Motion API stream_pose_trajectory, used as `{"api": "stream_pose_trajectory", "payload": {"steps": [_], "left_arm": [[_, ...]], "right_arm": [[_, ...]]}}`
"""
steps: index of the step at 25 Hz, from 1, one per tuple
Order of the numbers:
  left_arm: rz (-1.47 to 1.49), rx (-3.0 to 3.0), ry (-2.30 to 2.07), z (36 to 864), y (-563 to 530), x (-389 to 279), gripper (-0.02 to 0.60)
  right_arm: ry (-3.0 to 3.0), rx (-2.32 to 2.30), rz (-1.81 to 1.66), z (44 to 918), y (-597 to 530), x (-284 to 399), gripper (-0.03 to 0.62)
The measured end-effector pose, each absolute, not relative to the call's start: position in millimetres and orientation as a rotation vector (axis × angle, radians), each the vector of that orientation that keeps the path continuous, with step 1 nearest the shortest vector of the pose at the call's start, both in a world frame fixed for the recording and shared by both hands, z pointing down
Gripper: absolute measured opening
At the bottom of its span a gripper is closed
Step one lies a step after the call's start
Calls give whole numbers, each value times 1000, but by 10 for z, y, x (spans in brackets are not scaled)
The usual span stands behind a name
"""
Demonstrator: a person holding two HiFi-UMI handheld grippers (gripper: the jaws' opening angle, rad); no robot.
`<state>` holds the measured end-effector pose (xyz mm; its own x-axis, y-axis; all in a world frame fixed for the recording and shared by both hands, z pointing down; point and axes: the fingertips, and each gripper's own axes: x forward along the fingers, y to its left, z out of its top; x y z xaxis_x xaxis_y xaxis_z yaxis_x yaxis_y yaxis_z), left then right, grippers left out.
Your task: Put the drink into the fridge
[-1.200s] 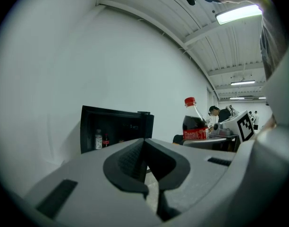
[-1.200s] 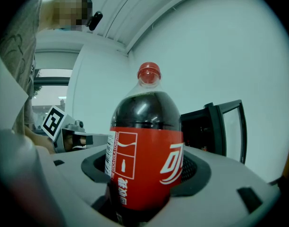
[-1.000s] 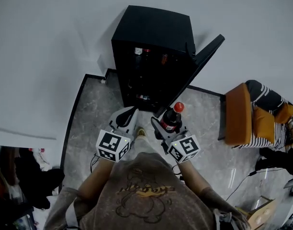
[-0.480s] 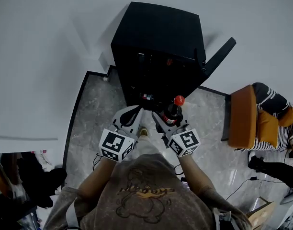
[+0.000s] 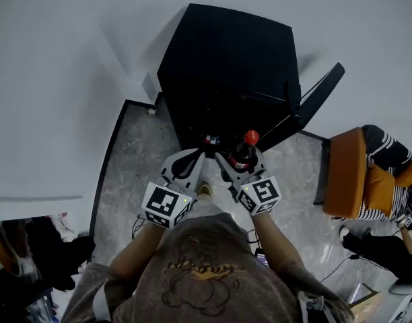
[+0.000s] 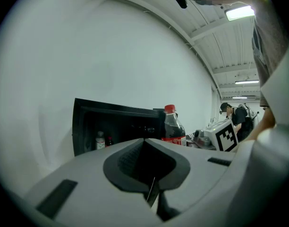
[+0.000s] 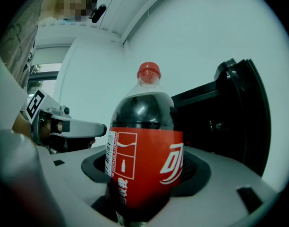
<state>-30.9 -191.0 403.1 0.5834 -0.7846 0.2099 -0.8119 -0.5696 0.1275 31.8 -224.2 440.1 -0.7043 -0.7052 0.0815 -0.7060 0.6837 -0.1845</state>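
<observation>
My left gripper (image 5: 191, 161), clenched on nothing, points to 11 o'clock. My right gripper (image 5: 241, 167) grasps the cola bottle (image 5: 244, 152) upright at 12. I've stepped closer: the open fridge (image 5: 226, 66) is now just ahead, probably within reach.
</observation>
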Motion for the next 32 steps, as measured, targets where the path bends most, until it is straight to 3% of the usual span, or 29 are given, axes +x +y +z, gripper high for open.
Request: {"api": "stream_pose_trajectory", "payload": {"steps": [32], "left_arm": [[234,2497,-1314,4424,-2319,-353,6]], "right_arm": [[-2796,1244,365,5281,-3609,161,319]]}}
